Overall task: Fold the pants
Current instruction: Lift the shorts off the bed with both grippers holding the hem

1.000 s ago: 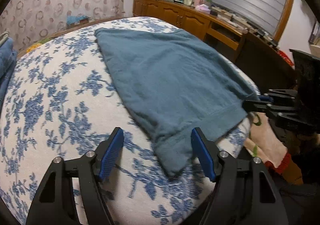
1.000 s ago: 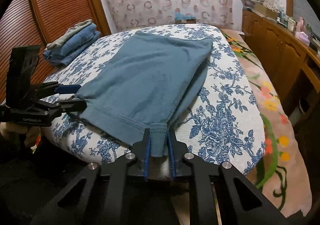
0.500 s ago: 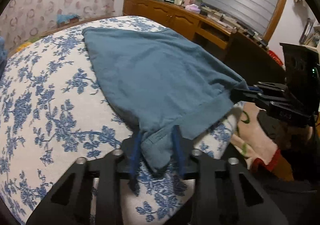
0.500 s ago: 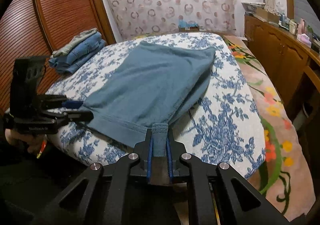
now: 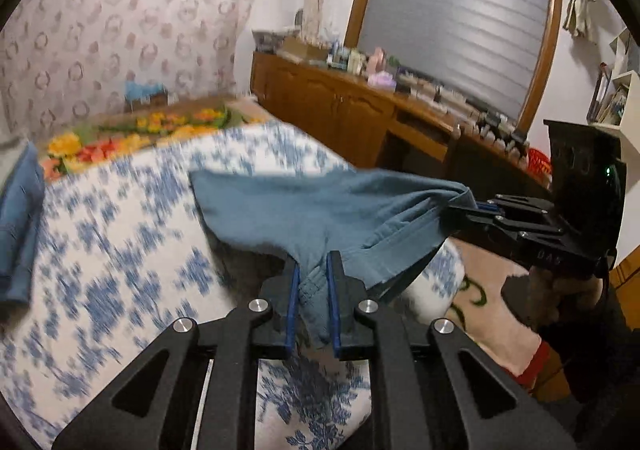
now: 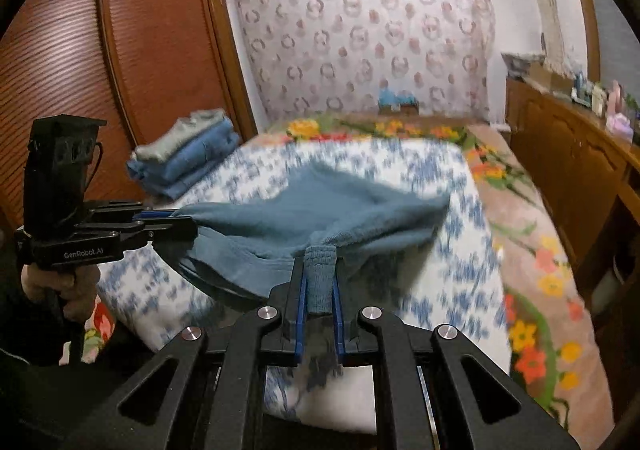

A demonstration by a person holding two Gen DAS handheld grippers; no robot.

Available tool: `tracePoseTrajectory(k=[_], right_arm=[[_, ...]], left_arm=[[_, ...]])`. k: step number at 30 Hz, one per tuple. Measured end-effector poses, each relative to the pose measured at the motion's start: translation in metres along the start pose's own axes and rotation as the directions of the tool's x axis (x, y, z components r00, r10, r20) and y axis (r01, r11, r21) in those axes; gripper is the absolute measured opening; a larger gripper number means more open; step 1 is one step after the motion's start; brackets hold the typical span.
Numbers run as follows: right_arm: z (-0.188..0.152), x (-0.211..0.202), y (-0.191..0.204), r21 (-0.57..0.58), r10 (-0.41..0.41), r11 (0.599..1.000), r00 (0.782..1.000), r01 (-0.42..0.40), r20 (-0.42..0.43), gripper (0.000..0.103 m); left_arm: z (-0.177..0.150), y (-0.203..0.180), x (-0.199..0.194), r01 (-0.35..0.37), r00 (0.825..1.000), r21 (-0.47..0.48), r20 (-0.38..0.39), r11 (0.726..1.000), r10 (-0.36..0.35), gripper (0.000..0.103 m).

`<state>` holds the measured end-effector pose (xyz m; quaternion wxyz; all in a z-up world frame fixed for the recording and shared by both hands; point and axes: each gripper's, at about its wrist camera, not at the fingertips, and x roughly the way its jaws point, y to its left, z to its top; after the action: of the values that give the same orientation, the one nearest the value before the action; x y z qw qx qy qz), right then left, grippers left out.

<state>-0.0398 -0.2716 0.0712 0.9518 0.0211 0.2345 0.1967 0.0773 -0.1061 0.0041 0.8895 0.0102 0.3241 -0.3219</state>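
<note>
Left wrist view: the left gripper point(image 5: 312, 290) pinches a corner of the blue pants point(image 5: 320, 205), their near hem lifted off the floral bed point(image 5: 120, 270). Its jaws have just been closing, cloth between them. The right gripper point(image 5: 472, 207) clamps the other corner. Only a thin bunch is caught, so a tug could slip it free. Right wrist view: the right gripper point(image 6: 319, 290) nips the hem tight; open bedspread lies ahead, the folded stack point(image 6: 188, 157) well apart, the bed's edge just below.

I see pants point(image 6: 320, 205) over the bed point(image 6: 460, 250); folded stack point(image 6: 188, 157) far left; cabinet point(image 6: 568, 153) along its right.
</note>
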Motion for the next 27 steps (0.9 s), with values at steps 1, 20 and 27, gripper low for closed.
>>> tracePoseTrajectory(k=[1,20,27], right_arm=[[0.005,-0.003,0.001,-0.007,0.000,1.000,1.000,0.000,0.015,0.011],[0.052,-0.037,0.032,-0.173,0.041,0.985,0.981,-0.008,0.188,0.011],[0.060,-0.034,0.036,-0.226,0.070,0.974,0.974,-0.020,0.213,0.011]], left_arm=[[0.003,0.000,-0.003,-0.004,1.000,0.004,0.011,1.000,0.004,0.013],[0.058,-0.004,-0.076,-0.108,0.972,0.061,0.214,0.992,0.093,0.013],[0.068,0.001,-0.100,-0.140,0.954,0.061,0.274,0.988,0.118,0.013]])
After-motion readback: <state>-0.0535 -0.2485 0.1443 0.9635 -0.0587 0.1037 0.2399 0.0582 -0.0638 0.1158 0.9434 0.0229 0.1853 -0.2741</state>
